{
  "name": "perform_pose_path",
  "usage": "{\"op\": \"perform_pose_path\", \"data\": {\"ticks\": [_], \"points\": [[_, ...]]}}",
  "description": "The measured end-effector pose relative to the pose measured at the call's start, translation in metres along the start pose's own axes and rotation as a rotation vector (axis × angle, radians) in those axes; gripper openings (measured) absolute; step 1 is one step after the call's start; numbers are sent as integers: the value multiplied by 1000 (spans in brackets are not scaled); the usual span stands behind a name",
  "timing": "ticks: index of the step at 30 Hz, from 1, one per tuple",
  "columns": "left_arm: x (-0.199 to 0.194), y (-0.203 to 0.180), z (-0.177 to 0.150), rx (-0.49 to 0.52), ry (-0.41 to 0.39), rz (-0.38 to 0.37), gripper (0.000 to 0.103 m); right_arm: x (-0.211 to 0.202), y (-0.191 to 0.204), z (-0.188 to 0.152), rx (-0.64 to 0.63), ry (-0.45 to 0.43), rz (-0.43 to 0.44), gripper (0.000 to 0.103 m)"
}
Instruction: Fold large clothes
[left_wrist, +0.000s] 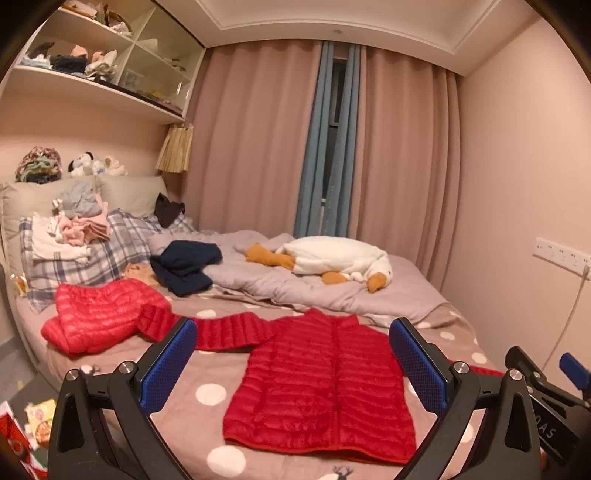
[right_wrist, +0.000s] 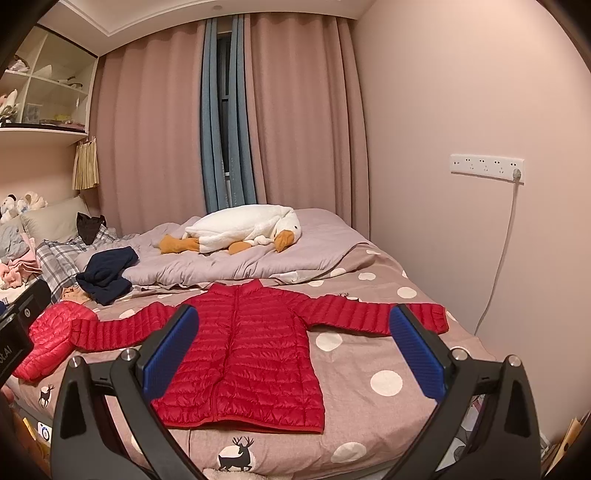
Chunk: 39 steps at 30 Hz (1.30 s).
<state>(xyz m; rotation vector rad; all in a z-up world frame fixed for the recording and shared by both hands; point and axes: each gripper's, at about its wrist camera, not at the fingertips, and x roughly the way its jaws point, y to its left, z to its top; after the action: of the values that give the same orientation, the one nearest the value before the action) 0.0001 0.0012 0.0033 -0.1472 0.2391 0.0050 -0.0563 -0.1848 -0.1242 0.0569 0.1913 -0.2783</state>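
While both claws hang spread wide and empty, the left gripper (left_wrist: 293, 363) and right gripper (right_wrist: 295, 350) face the red jacket (right_wrist: 240, 354), flat at 12 o'clock on the bed (right_wrist: 388, 417); slippery quilting could slide, and its 9 o'clock sleeve touches another red jacket (left_wrist: 99, 319)

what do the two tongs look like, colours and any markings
Both look alike: the left tongs and right tongs have black triangular arms with cut-outs, silver round bolts at the joints, and flat blue pads with a fine textured grid. White lettering shows on each black body as seen from the other camera, only partly readable. No sleeves or cables show.
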Motion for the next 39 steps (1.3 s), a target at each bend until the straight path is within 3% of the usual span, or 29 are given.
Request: {"op": "perform_pose_path", "data": {"ticks": [39], "points": [[3, -8, -6, 51, 5, -5, 103, -2, 6, 0, -18, -2, 7, 103]]}}
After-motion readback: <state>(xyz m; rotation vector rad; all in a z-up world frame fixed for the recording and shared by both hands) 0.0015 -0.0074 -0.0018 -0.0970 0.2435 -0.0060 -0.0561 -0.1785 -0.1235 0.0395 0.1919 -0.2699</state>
